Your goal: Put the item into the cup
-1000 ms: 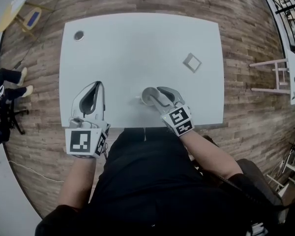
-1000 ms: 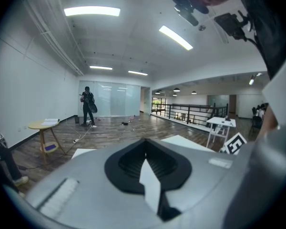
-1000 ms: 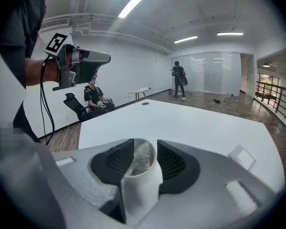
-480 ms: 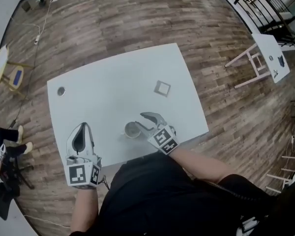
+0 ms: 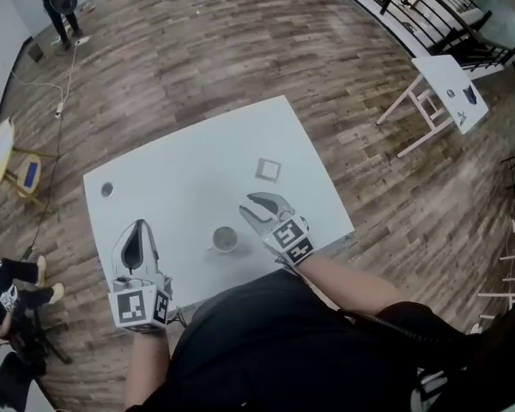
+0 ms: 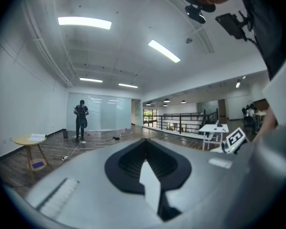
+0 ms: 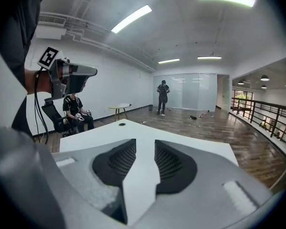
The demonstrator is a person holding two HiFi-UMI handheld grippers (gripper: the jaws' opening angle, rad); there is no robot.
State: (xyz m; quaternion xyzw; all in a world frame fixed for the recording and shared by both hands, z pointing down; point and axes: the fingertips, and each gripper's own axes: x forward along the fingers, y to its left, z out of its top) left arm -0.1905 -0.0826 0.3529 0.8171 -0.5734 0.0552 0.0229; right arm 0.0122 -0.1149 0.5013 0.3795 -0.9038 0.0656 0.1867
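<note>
Right gripper (image 5: 245, 206) (image 7: 145, 142): the jaws are spread with nothing caught between them, though they've just been drawn in a bit. It's held just beside the cup (image 5: 224, 239), apart from it. The cup is stood upright on the white table (image 5: 197, 161), between the two grippers. What's inside can't be made out. The left gripper (image 5: 138, 224) (image 6: 144, 144) is pressed together, empty, over the near-left corner. A small square piece (image 5: 268, 170) is laid flat further out.

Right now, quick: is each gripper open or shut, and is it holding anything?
Left gripper: jaws shut, holding nothing.
Right gripper: jaws open, though they have just been closing a little; nothing between them.
</note>
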